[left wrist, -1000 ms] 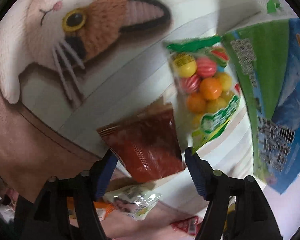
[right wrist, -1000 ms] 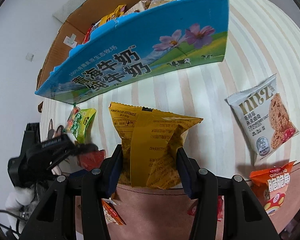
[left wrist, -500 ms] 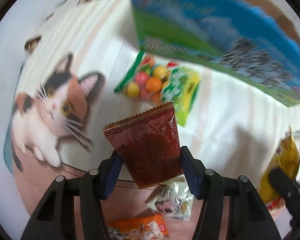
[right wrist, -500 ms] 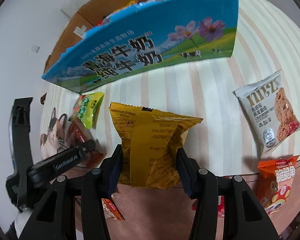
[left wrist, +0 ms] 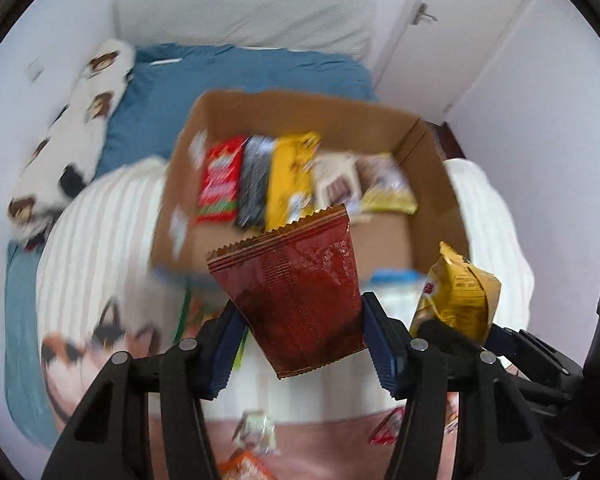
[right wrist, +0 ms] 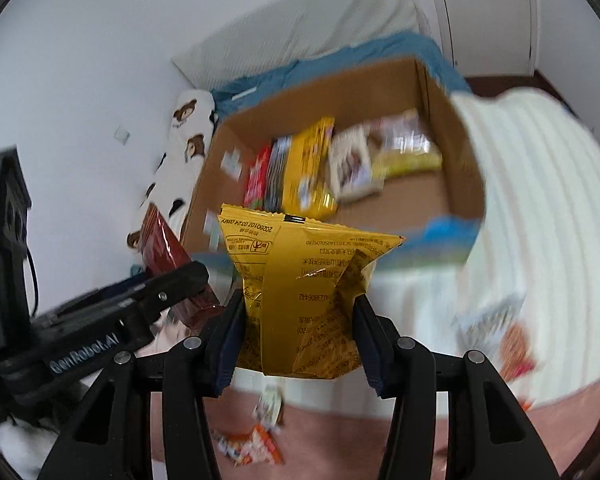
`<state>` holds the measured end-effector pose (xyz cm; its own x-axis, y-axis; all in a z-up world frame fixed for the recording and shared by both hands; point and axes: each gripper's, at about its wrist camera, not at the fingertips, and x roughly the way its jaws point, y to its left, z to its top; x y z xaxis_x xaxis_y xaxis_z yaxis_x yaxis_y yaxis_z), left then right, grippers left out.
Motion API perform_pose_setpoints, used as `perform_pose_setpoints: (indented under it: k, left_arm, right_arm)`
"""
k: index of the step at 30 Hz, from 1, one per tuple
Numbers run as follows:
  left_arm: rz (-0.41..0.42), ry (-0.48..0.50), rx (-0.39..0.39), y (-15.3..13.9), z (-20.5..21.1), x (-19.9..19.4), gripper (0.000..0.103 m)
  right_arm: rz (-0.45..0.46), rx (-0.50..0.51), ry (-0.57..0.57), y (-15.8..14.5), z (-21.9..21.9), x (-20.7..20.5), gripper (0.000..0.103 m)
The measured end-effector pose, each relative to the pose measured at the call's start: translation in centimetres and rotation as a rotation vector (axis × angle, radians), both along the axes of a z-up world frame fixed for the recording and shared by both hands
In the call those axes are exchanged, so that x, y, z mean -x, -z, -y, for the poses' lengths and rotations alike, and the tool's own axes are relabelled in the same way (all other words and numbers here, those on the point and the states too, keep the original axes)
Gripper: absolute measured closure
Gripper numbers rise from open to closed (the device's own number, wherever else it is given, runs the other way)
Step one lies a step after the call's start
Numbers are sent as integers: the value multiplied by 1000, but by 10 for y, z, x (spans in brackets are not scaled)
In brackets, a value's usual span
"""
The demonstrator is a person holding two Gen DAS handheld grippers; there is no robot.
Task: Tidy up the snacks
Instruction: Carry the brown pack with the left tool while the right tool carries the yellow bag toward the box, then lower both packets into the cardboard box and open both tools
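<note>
My left gripper (left wrist: 300,340) is shut on a dark red snack packet (left wrist: 296,292), held in the air in front of the cardboard box (left wrist: 416,152). My right gripper (right wrist: 298,336) is shut on a crumpled yellow snack bag (right wrist: 300,296), also lifted before the box (right wrist: 440,120). Several packets stand in a row inside the box: red, dark, yellow and pale ones. In the left wrist view the yellow bag (left wrist: 460,292) shows at the right. In the right wrist view the red packet (right wrist: 162,246) and the left gripper's fingers (right wrist: 172,284) show at the left.
The box sits on a striped white blanket (left wrist: 100,232) with a cat print (left wrist: 100,340). Loose packets (right wrist: 496,332) lie on the blanket at the right, and others (right wrist: 256,444) on the pink cover below. A blue bedsheet (left wrist: 240,68) and a bear-print pillow (left wrist: 72,136) lie behind.
Both grippers have risen with their packets, so the box's inside now shows from above. The left gripper closed on the red packet, rolled and lifted it off the blanket.
</note>
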<state>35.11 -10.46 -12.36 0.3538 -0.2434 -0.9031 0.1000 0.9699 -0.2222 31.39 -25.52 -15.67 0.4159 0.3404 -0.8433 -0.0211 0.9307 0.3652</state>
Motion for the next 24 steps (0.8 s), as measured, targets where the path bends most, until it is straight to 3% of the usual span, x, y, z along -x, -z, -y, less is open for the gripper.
perform_pose_setpoints:
  k: [3, 7, 12, 15, 17, 18, 19, 20, 22, 24]
  left_arm:
    - [-63, 51, 15, 5, 9, -46, 48]
    - [-191, 105, 27, 33, 26, -100, 48]
    - [-300, 184, -52, 80, 49, -129, 48]
    - [-373, 212, -51, 105, 58, -138, 47]
    - [-440, 211, -24, 120, 60, -141, 47]
    - [-455, 207, -17, 125, 60, -143, 46]
    - [-449, 212, -22, 127, 61, -143, 38]
    - [-435, 211, -33, 126, 61, -143, 26]
    - [-415, 204, -38, 123, 60, -143, 12]
    - [-404, 195, -28, 119, 57, -141, 12]
  right_arm:
    - [2, 59, 9, -5, 12, -38, 49]
    - [-56, 114, 7, 11, 23, -81, 49]
    - [-122, 144, 12, 39, 33, -109, 49]
    - [-167, 157, -7, 57, 34, -123, 49]
    - [-220, 187, -27, 70, 30, -130, 40]
    - [-238, 202, -38, 76, 29, -133, 18]
    - [-256, 201, -44, 81, 28, -135, 5]
    - [-268, 188, -44, 83, 29, -136, 5]
    - [-274, 201, -41, 83, 29, -137, 5]
    - [-275, 203, -41, 82, 29, -136, 5]
